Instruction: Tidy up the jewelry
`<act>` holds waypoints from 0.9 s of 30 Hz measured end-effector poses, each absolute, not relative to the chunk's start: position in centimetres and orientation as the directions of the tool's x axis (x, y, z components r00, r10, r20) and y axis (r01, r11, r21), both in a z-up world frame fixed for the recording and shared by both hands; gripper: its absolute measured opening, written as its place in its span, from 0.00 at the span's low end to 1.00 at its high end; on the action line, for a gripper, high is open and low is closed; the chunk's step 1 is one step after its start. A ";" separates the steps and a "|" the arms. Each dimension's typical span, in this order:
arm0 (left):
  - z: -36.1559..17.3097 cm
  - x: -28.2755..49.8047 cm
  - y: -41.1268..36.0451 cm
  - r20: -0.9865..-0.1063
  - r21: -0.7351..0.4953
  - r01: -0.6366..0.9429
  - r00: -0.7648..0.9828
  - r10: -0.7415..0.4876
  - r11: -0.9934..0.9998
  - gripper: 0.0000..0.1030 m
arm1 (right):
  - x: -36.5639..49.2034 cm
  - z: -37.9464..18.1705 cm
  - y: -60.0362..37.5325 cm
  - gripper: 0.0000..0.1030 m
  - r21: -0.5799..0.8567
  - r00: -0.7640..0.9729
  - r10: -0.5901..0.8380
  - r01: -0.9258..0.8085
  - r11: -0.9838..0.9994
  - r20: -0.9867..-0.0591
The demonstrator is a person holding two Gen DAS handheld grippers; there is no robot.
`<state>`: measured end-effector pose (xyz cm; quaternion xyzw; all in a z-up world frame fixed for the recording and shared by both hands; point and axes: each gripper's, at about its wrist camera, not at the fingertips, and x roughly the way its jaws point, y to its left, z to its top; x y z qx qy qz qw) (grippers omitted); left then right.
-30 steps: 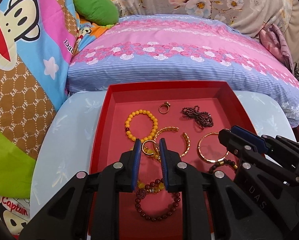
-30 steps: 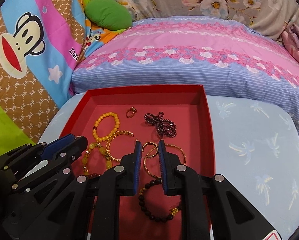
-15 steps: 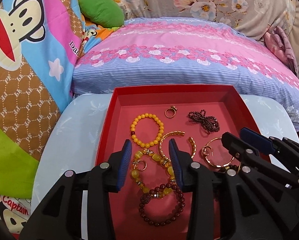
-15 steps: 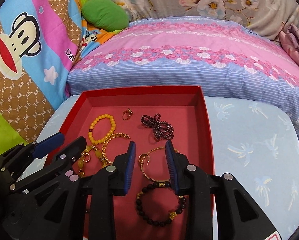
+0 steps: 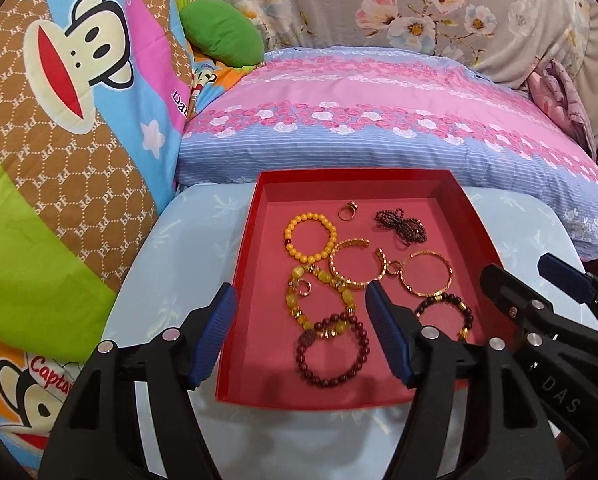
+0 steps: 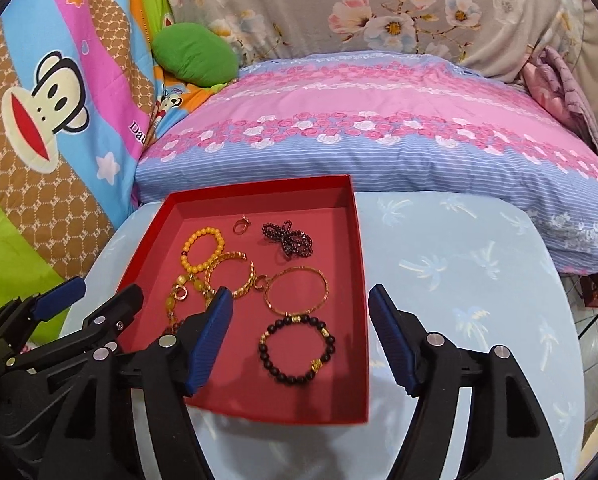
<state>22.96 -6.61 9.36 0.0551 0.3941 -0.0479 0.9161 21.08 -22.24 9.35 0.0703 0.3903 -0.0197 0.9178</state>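
Both tools hover wide open and empty over the red tray [image 5: 243, 256]: left gripper [image 5: 299, 320] at its six o'clock edge, right gripper [image 6: 301, 320] above the black bead bracelet [image 6: 297, 350]. The jewelry lies loose inside, yellow bead bracelet [image 5: 310, 238] at eleven o'clock, gold bangle [image 5: 427, 278] at three, small ring [image 5: 347, 212] at twelve

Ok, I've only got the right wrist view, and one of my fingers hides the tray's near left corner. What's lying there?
Observer: A dark red bead bracelet lies flat there, inside the red tray.
Operator: Is it touching anything?
Observer: Yes, its far side overlaps the chunky yellow bracelet.
Operator: And is the left gripper holding anything?
Observer: No, the left gripper is wide open with nothing between its fingers.
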 end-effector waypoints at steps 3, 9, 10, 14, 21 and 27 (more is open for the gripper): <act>9.5 21.5 -6.5 -0.729 0.059 0.131 0.683 -0.047 0.990 0.62 | 19.5 9.8 -21.9 0.66 0.080 0.701 -0.004 0.087 0.993 -0.714; 9.6 18.8 -6.1 -0.730 0.058 0.116 0.682 -0.037 0.992 0.63 | 16.7 10.1 -21.6 0.66 0.084 0.700 -0.002 0.088 0.993 -0.714; 9.6 18.4 -6.0 -0.730 0.059 0.109 0.682 -0.032 0.992 0.65 | 16.2 10.0 -21.6 0.66 0.085 0.698 -0.003 0.091 0.992 -0.716; 9.5 17.1 -5.6 -0.734 0.054 0.087 0.678 -0.020 0.995 0.72 | 14.8 9.9 -21.4 0.69 0.083 0.693 -0.008 0.098 0.992 -0.720; 8.9 15.4 -5.0 -0.738 0.071 0.070 0.675 0.005 0.995 0.81 | 13.2 9.3 -21.4 0.71 0.079 0.683 -0.008 0.097 0.992 -0.731; 8.3 14.5 -4.7 -0.749 0.073 0.060 0.662 0.015 0.996 0.90 | 12.0 8.7 -21.5 0.74 0.072 0.676 -0.018 0.104 0.992 -0.736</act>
